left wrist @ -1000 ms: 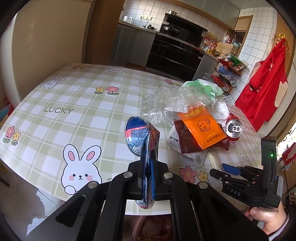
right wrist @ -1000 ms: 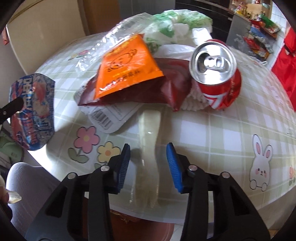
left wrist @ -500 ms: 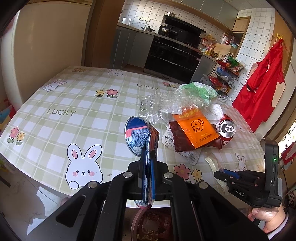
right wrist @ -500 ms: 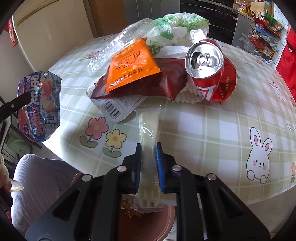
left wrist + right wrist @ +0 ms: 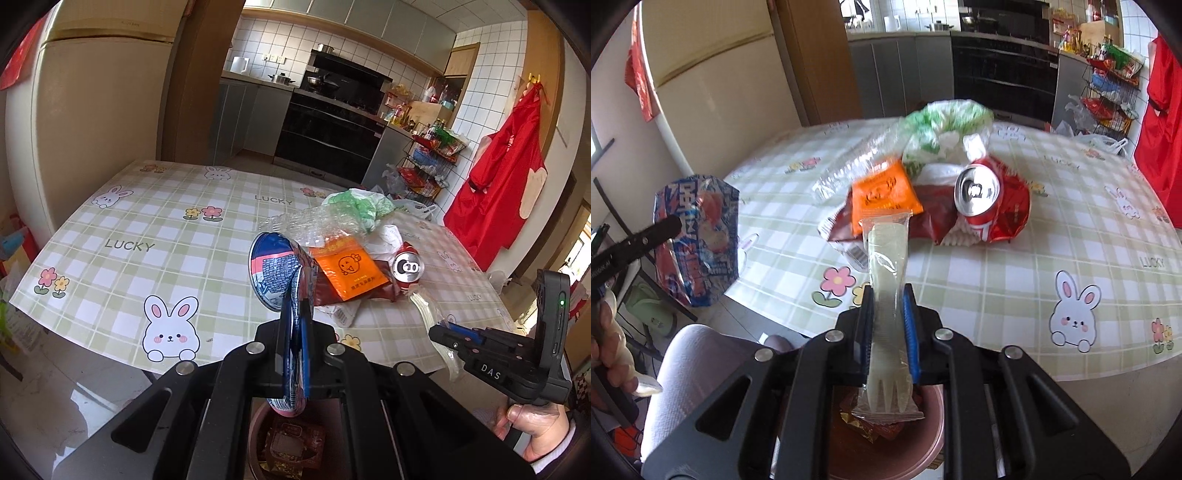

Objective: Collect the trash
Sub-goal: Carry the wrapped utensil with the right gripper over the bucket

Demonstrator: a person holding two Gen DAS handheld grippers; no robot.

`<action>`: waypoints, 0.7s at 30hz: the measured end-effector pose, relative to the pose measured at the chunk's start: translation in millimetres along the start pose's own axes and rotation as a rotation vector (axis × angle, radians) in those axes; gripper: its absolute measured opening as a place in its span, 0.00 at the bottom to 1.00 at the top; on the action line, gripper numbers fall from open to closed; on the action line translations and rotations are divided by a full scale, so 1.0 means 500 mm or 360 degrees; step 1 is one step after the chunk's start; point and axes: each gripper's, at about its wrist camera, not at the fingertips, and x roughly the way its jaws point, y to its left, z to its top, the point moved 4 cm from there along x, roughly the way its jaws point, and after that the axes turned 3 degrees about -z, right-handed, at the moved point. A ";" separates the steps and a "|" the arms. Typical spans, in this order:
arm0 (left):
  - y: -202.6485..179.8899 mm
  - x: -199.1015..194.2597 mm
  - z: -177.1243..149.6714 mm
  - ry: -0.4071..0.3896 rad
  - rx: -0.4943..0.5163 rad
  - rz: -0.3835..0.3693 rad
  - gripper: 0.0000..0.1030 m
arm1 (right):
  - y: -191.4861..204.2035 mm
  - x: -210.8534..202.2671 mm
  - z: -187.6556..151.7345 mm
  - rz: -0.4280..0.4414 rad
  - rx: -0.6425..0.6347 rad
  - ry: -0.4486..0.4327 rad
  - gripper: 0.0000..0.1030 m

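Crinkly wrapped fork [image 5: 888, 302] lifted, right jaws clamped.

Clamped between the matt black plastic jaws of the left gripper [image 5: 295, 354] is a glossy blue printed foil snack wrapper [image 5: 280, 273], creased and shiny. The right gripper [image 5: 889, 328], matt black with ribbed blue pads [image 5: 911, 332], pinches a pale plastic fork sealed in a clear, crinkled film sleeve [image 5: 888, 295]. Ahead of both lies a smooth, slightly glossy checked vinyl tablecloth [image 5: 1071, 236], a dented red can with a bright metal top [image 5: 982, 199], and a glossy orange plastic sachet [image 5: 882, 192].
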 end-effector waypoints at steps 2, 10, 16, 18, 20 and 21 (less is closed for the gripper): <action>-0.022 -0.028 -0.004 -0.0021 0.0031 -0.0027 0.05 | 0.002 -0.038 0.001 0.0005 -0.0004 -0.0055 0.18; -0.089 -0.088 -0.026 -0.0019 0.0106 -0.0125 0.05 | -0.010 -0.141 -0.001 -0.0004 0.0028 -0.0182 0.18; -0.121 -0.099 -0.042 0.0005 0.0136 -0.0180 0.05 | -0.013 -0.187 -0.003 0.0008 0.0047 -0.0245 0.18; -0.128 -0.101 -0.044 0.0006 0.0150 -0.0183 0.05 | -0.010 -0.194 -0.005 0.0020 0.0041 -0.0253 0.18; -0.128 -0.101 -0.043 0.0007 0.0156 -0.0183 0.05 | -0.005 -0.198 -0.007 0.0029 0.0033 -0.0257 0.18; -0.129 -0.100 -0.043 0.0007 0.0157 -0.0181 0.05 | -0.004 -0.197 -0.007 0.0033 0.0027 -0.0254 0.18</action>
